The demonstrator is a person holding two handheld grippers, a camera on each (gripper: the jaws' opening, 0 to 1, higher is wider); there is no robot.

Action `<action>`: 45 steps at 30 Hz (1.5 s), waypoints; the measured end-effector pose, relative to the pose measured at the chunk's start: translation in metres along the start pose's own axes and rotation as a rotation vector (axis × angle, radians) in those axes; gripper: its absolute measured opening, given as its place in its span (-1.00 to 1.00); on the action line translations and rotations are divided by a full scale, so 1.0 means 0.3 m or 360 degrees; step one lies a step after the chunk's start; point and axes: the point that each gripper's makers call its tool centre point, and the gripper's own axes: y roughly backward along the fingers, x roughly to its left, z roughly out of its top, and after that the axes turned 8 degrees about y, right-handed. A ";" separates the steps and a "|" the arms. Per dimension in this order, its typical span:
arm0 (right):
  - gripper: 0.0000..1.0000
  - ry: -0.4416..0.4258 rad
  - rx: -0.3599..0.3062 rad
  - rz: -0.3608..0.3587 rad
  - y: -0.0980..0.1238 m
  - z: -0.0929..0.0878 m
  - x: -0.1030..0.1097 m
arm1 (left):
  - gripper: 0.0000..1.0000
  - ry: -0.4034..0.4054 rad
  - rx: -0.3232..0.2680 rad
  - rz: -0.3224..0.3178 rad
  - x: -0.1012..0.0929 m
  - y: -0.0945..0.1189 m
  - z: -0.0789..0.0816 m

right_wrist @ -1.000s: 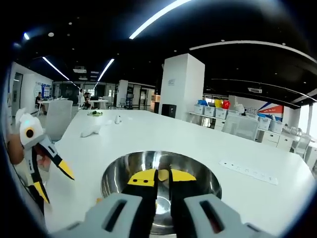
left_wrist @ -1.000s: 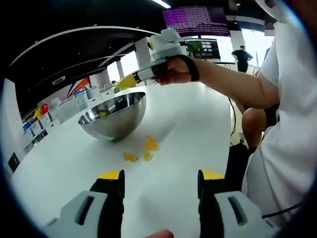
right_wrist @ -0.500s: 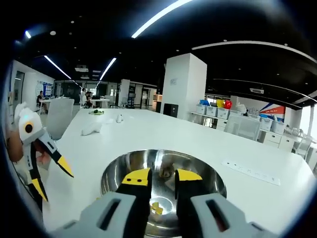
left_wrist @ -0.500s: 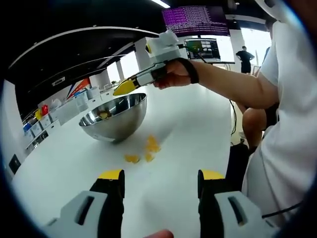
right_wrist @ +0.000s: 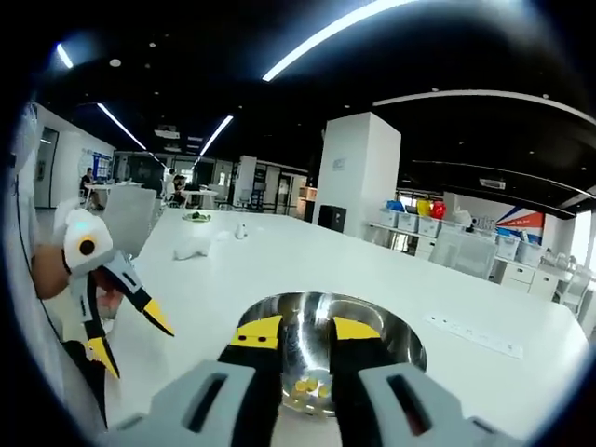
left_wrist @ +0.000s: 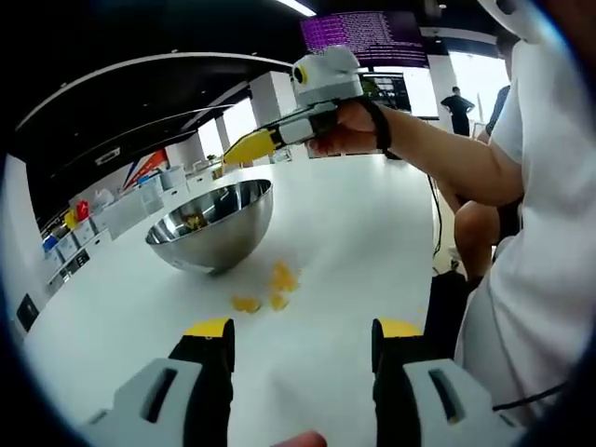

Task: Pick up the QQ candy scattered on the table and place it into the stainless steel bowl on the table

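Observation:
A stainless steel bowl stands on the white table, with yellow QQ candy inside it. Three yellow candies lie loose on the table just in front of the bowl. My left gripper hovers open over the table, short of those candies, with nothing between its jaws. My right gripper is open and empty above the bowl. In the left gripper view the right gripper hangs over the bowl's far rim, held in a hand. The left gripper appears at the left of the right gripper view, jaws apart.
The person's arm and body take up the right side, beside the table's edge. A power strip lies on the table beyond the bowl, and white objects sit farther off. Shelves with bins line the back.
My right gripper went from shut to open and a yellow candy dropped into the bowl; it has since lifted higher above the bowl. My left gripper has stayed open in place.

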 end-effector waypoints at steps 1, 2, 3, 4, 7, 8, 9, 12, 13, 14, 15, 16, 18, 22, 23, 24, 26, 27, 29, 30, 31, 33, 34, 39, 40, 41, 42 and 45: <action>-0.62 -0.0002 0.0008 0.0011 0.009 -0.008 0.010 | 0.19 -0.0002 0.0001 0.0002 0.000 0.001 0.000; -0.62 -0.0006 0.0014 0.0021 0.018 -0.015 0.019 | 0.19 -0.0003 0.0000 0.0005 0.001 0.003 0.001; -0.62 -0.0001 0.0020 0.0031 0.027 -0.022 0.026 | 0.19 -0.0003 -0.0001 0.0006 0.001 0.004 0.001; -0.62 0.0001 0.0027 0.0034 0.033 -0.027 0.030 | 0.18 -0.0002 -0.0004 0.0004 0.000 0.005 0.002; -0.62 -0.0002 0.0062 0.0057 0.074 -0.055 0.051 | 0.18 -0.0002 0.0007 0.0012 0.005 0.003 -0.004; -0.62 0.0003 0.0072 0.0069 0.087 -0.063 0.058 | 0.18 -0.0003 0.0008 0.0014 0.006 0.003 -0.005; -0.62 0.0004 0.0081 0.0086 0.100 -0.070 0.066 | 0.18 0.0003 0.0006 0.0015 0.007 0.004 -0.005; -0.62 -0.0001 0.0113 0.0138 0.130 -0.105 0.086 | 0.18 0.0010 0.0003 0.0016 0.008 0.005 -0.006; -0.62 -0.0006 0.0124 0.0146 0.136 -0.121 0.089 | 0.18 0.0008 0.0005 0.0017 0.008 0.006 -0.007; -0.63 -0.0023 0.0147 0.0163 0.141 -0.140 0.099 | 0.18 0.0008 0.0004 0.0017 0.008 0.006 -0.007; -0.63 -0.0034 0.0157 0.0173 0.144 -0.152 0.104 | 0.18 0.0015 -0.0008 0.0011 0.006 0.008 -0.001; -0.63 -0.0041 0.0169 0.0186 0.147 -0.174 0.113 | 0.18 0.0036 -0.0039 -0.0003 0.002 0.011 0.013; -0.63 -0.0050 0.0195 0.0217 0.147 -0.207 0.130 | 0.18 0.0042 -0.0049 0.0002 0.004 0.011 0.018; -0.63 -0.0059 0.0240 0.0298 0.136 -0.254 0.178 | 0.18 0.0029 -0.0026 0.0006 0.005 0.003 0.008; -0.63 -0.0059 0.0251 0.0312 0.131 -0.264 0.188 | 0.18 0.0030 -0.0024 0.0003 0.003 0.003 0.007; -0.63 -0.0053 0.0260 0.0322 0.124 -0.274 0.197 | 0.18 0.0029 -0.0023 0.0000 0.001 0.003 0.007; -0.63 -0.0039 0.0275 0.0339 0.109 -0.291 0.212 | 0.18 0.0027 -0.0020 0.0000 0.000 0.003 0.006; -0.64 -0.0018 0.0273 0.0342 0.101 -0.295 0.217 | 0.18 0.0025 -0.0019 0.0002 0.000 0.004 0.006; -0.66 0.0064 0.0281 0.0346 0.071 -0.316 0.231 | 0.18 0.0025 -0.0017 0.0007 0.001 0.005 0.006; -0.66 0.0055 0.0284 0.0349 0.057 -0.325 0.234 | 0.18 0.0018 -0.0015 0.0011 0.001 0.006 0.008; -0.66 0.0032 0.0291 0.0350 0.047 -0.331 0.239 | 0.18 0.0013 -0.0015 0.0012 0.000 0.007 0.009; -0.67 0.0019 0.0285 0.0358 0.028 -0.335 0.251 | 0.18 0.0009 -0.0014 0.0012 -0.002 0.009 0.010; -0.67 0.0016 0.0291 0.0362 0.018 -0.339 0.258 | 0.18 0.0008 -0.0015 0.0014 -0.002 0.010 0.011; -0.71 0.0046 0.0361 0.0376 -0.014 -0.382 0.277 | 0.18 0.0012 -0.0021 0.0002 -0.006 0.022 0.015; -0.71 0.0041 0.0366 0.0374 -0.018 -0.385 0.278 | 0.18 0.0018 -0.0030 -0.0002 -0.007 0.024 0.020; -0.71 0.0040 0.0363 0.0370 -0.020 -0.383 0.277 | 0.18 0.0021 -0.0035 -0.0002 -0.007 0.024 0.022; -0.71 0.0039 0.0359 0.0373 -0.022 -0.381 0.278 | 0.18 0.0018 -0.0037 0.0000 -0.006 0.024 0.023; -0.72 0.0039 0.0361 0.0385 -0.037 -0.380 0.279 | 0.18 0.0017 -0.0036 0.0000 -0.005 0.024 0.022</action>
